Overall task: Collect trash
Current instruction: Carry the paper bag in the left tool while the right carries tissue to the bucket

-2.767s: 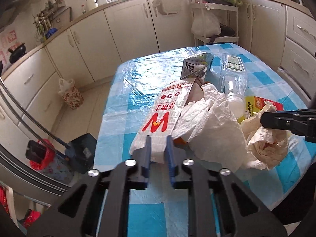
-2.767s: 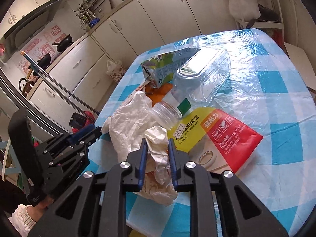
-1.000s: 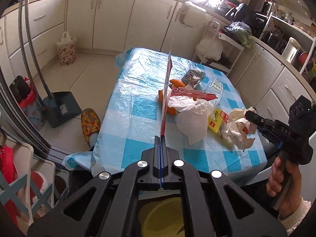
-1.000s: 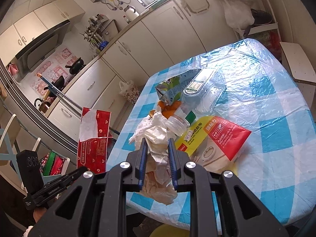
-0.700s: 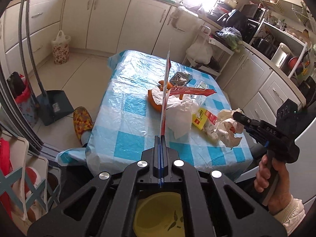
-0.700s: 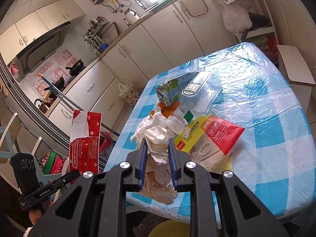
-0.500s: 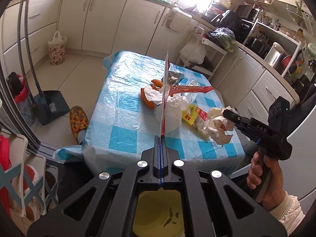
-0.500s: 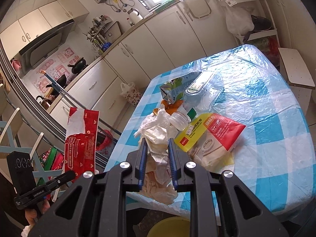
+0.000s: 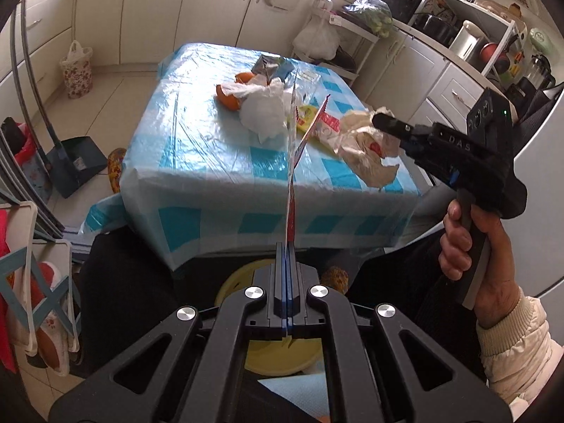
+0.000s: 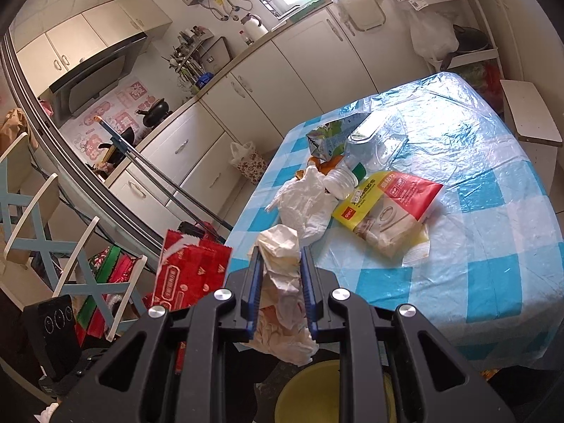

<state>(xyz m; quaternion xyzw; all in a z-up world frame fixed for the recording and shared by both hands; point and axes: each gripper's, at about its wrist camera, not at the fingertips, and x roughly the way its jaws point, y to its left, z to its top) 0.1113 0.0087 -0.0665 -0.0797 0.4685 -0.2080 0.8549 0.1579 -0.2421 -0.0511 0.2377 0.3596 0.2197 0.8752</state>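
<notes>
My left gripper (image 9: pixel 288 246) is shut on a flat red and white wrapper (image 9: pixel 291 176), seen edge-on; it shows face-on in the right wrist view (image 10: pixel 190 271). My right gripper (image 10: pixel 280 257) is shut on crumpled beige paper (image 10: pixel 282 282), also in the left wrist view (image 9: pixel 366 141). Both are held off the table's near edge, above a yellow bin (image 9: pixel 232 285) on the floor, also in the right wrist view (image 10: pixel 310 387). On the blue checked table (image 10: pixel 493 246) lie a white plastic bag (image 10: pixel 306 204), a yellow and red packet (image 10: pixel 387 208), a clear bottle (image 10: pixel 373 148), a carton (image 10: pixel 324 137) and orange peel (image 9: pixel 229 98).
Kitchen cabinets (image 10: pixel 317 70) run behind the table. A dustpan (image 9: pixel 74 162) and broom handle stand on the floor to the left. A white and blue chair (image 10: pixel 35 232) stands at left. A bench (image 10: pixel 528 116) sits beside the table's right.
Both grippers pulled back from the table and dropped lower with their trash. The yellow bin below has come further into view under them.
</notes>
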